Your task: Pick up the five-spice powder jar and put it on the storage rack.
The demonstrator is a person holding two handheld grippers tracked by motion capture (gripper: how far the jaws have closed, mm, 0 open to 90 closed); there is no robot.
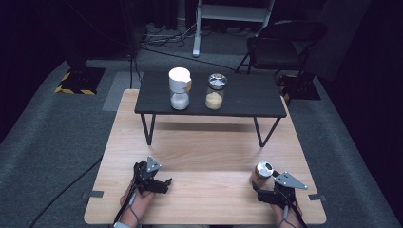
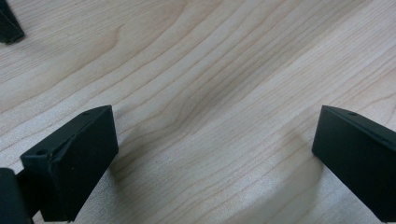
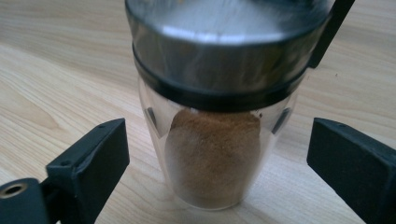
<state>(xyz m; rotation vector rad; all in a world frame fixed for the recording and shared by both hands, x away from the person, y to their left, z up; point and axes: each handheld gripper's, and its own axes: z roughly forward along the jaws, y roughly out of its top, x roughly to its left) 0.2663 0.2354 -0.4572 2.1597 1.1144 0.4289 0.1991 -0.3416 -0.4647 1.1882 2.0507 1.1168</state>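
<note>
At the near edge of the light wooden table point(image 1: 204, 156), the left gripper point(image 1: 153, 179) rests low over the bare boards, a hand point(image 1: 135, 202) behind it. In the left gripper view its jaws stand wide apart with nothing but wood grain between them.

On the right, the right gripper point(image 1: 278, 187) sits just behind a small glass shaker point(image 3: 217, 140) with a steel cap point(image 3: 224, 42). In the right gripper view the jaws are spread wide on either side of the shaker, clear of the glass on both sides. The shaker stands upright on the table and holds a brown powder point(image 3: 212, 154) that fills its lower part; from the high view its cap point(image 1: 264, 168) shines just ahead of the gripper.

Farther on, a low black stand point(image 1: 209, 97) on thin metal legs straddles the far half of the table. Two more jars stand upright on it, near each other but apart: a white-topped jar point(image 1: 179, 88) with white grains in its base, and to its right a steel-capped jar point(image 1: 215, 91) with yellow powder.

Beyond the table lie grey carpet point(image 1: 57, 137), loose cables point(image 1: 161, 38), a dark folding chair point(image 1: 280, 45) and a pale metal frame point(image 1: 199, 28).
</note>
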